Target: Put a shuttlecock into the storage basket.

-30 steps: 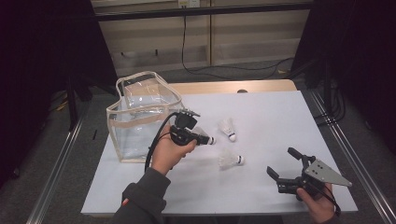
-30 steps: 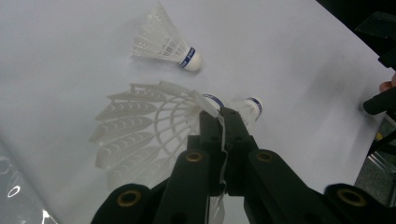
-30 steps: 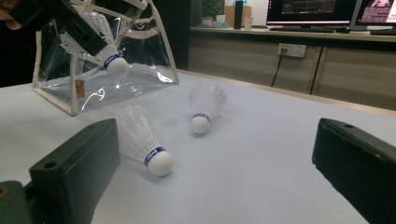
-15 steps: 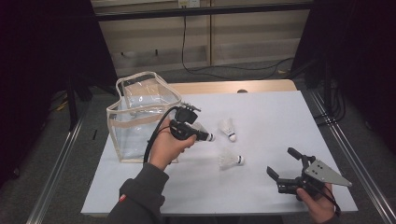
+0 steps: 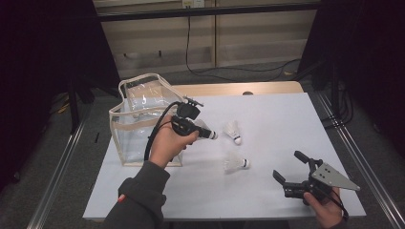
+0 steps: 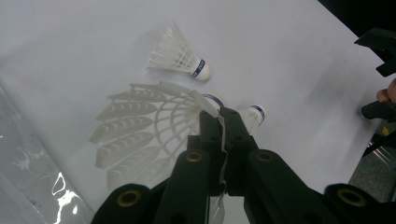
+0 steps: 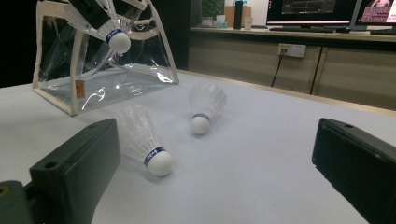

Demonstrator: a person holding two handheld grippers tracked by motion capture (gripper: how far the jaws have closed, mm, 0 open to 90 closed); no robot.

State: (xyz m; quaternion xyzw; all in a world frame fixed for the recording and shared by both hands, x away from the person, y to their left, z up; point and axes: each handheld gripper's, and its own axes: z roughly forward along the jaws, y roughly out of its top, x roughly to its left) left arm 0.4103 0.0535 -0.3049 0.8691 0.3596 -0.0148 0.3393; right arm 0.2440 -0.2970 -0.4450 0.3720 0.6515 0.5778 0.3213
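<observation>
While my left gripper (image 5: 206, 133) is pinching one shuttlecock (image 6: 140, 126) by a thin feather, centre frame, it risks slipping; my right gripper (image 5: 292, 168) is idling open.

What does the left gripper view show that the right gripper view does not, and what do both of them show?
The left gripper view alone shows the left gripper pinching the skirt edge of the held shuttlecock. The right gripper view alone shows the right gripper with its jaws wide apart, a wall socket and monitors. Both share the two shuttlecocks lying on the table, and the clear bag.
</observation>
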